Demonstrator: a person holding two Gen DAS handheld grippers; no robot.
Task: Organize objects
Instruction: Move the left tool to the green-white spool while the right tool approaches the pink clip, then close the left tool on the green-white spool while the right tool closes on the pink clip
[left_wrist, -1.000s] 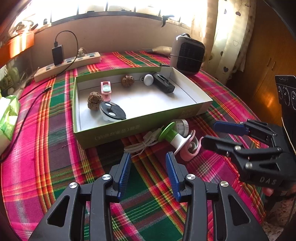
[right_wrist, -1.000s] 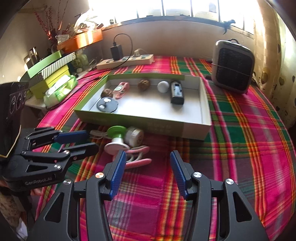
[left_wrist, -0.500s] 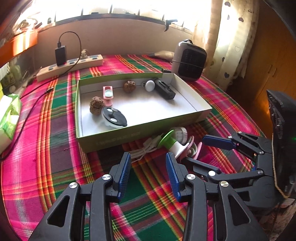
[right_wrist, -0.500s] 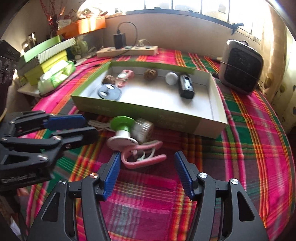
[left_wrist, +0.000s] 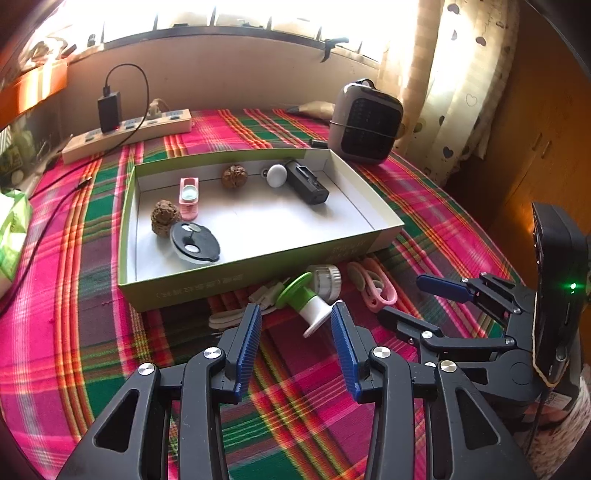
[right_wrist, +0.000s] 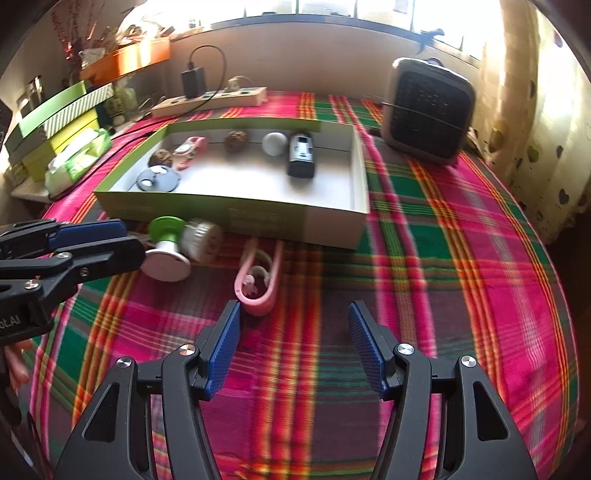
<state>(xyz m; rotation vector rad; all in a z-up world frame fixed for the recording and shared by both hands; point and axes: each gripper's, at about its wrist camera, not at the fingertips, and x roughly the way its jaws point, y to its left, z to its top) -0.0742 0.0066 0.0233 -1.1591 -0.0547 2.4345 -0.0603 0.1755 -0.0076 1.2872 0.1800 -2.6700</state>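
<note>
A green-and-white spool-shaped piece (left_wrist: 303, 299) (right_wrist: 166, 240) lies on the plaid cloth in front of the open cardboard box (left_wrist: 258, 271) (right_wrist: 229, 214). My left gripper (left_wrist: 295, 314) (right_wrist: 122, 240) is open just short of it, the white base between the fingertips, untouched. A pink clip (left_wrist: 373, 286) (right_wrist: 258, 280) lies to its right. My right gripper (right_wrist: 294, 310) (left_wrist: 413, 302) is open and empty, its left fingertip beside the clip's loop. A ribbed white disc (left_wrist: 325, 277) (right_wrist: 203, 236) and a white cable (left_wrist: 229, 317) lie against the box front.
The box holds two walnuts, a pink item, a white ball, a black device (right_wrist: 301, 155) and a dark round lid (left_wrist: 194, 242). A small heater (left_wrist: 365, 122) (right_wrist: 428, 110) stands back right, a power strip (left_wrist: 129, 129) along the wall, and a tissue pack (right_wrist: 77, 155) and stacked boxes at the left.
My right gripper has opened wider and come closer to the pink clip, which now points toward the box. The left gripper has edged up to the green-and-white piece.
</note>
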